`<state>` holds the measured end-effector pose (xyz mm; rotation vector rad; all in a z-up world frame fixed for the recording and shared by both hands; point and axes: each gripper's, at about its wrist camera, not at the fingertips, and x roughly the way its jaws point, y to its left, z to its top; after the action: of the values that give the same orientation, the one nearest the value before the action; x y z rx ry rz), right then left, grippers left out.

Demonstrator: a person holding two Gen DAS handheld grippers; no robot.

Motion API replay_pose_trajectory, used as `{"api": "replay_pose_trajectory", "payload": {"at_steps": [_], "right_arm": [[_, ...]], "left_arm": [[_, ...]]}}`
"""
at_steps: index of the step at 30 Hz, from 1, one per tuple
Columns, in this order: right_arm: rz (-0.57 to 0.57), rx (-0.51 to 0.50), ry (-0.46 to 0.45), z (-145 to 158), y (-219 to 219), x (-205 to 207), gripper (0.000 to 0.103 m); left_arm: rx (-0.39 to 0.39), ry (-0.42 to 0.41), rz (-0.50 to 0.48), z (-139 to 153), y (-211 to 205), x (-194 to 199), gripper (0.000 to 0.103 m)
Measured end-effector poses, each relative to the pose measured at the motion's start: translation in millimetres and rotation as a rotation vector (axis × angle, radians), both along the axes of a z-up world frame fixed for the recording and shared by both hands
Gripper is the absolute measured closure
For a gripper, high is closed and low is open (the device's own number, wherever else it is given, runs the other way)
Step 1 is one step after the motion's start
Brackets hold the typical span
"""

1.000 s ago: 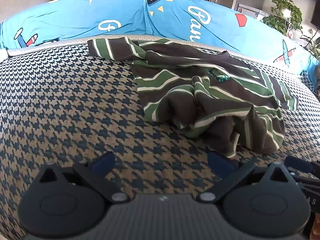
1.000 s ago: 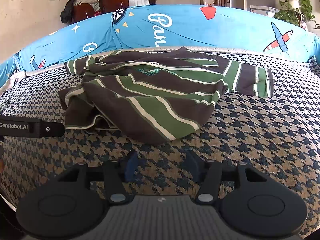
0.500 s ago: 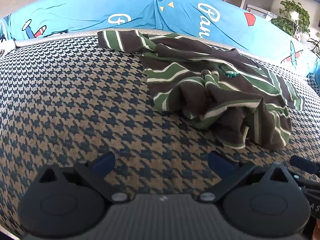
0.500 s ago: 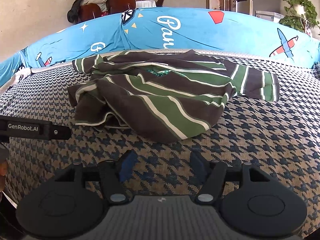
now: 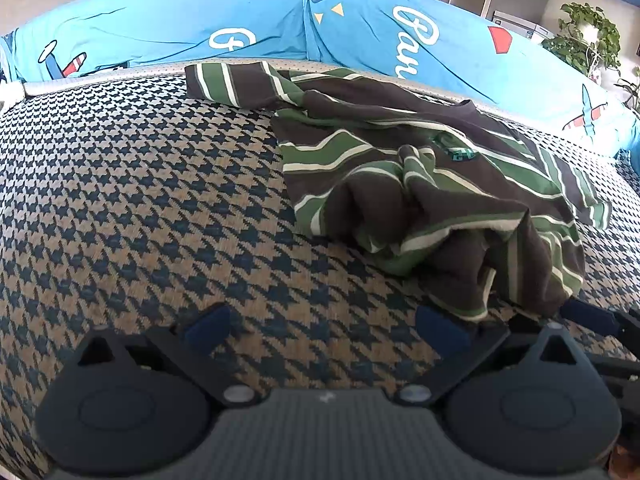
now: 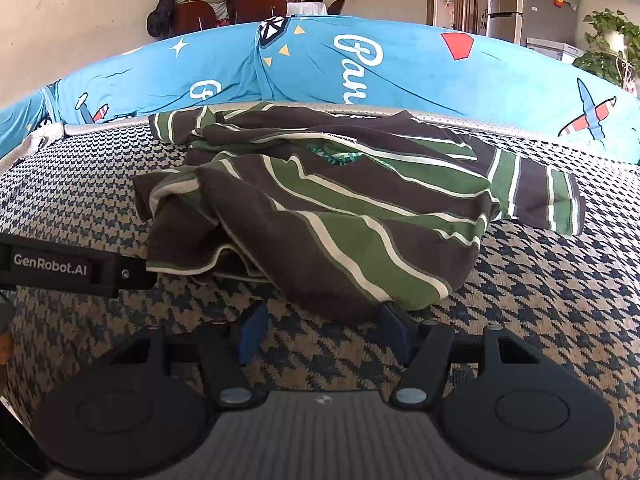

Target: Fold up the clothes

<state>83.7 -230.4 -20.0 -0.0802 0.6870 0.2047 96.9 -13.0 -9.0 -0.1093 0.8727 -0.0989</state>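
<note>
A big blue cushion (image 6: 360, 68) with planes and white letters curves along the back of the checked couch seat (image 6: 560, 280). Behind the cushion stand brown chairs (image 6: 232, 8) with a coat, a grey fridge (image 6: 508, 0) and a green plant (image 6: 612, 36).

A: What's different from a second ago?
B: The right gripper (image 6: 322, 330) has crept toward the shirt (image 6: 320, 216); its jaws, slightly wider now, sit at the near hem.
A: And the left gripper (image 5: 322, 326)?
B: Nearer the shirt's near-left corner.
</note>
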Motion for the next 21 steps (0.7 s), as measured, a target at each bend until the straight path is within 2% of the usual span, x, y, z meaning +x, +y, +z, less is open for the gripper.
{"api": "replay_pose_trajectory", "payload": {"at_steps": [9, 21], "right_arm": [[0.000, 0.053, 0.021, 10, -3, 27, 0.041], [0.026, 0.067, -0.058, 36, -8, 77, 0.041]], "left_arm": [[-0.022, -0.009, -0.004, 2, -5, 25, 0.000], [-0.013, -0.050, -0.029, 21, -14, 68, 0.000]]}}
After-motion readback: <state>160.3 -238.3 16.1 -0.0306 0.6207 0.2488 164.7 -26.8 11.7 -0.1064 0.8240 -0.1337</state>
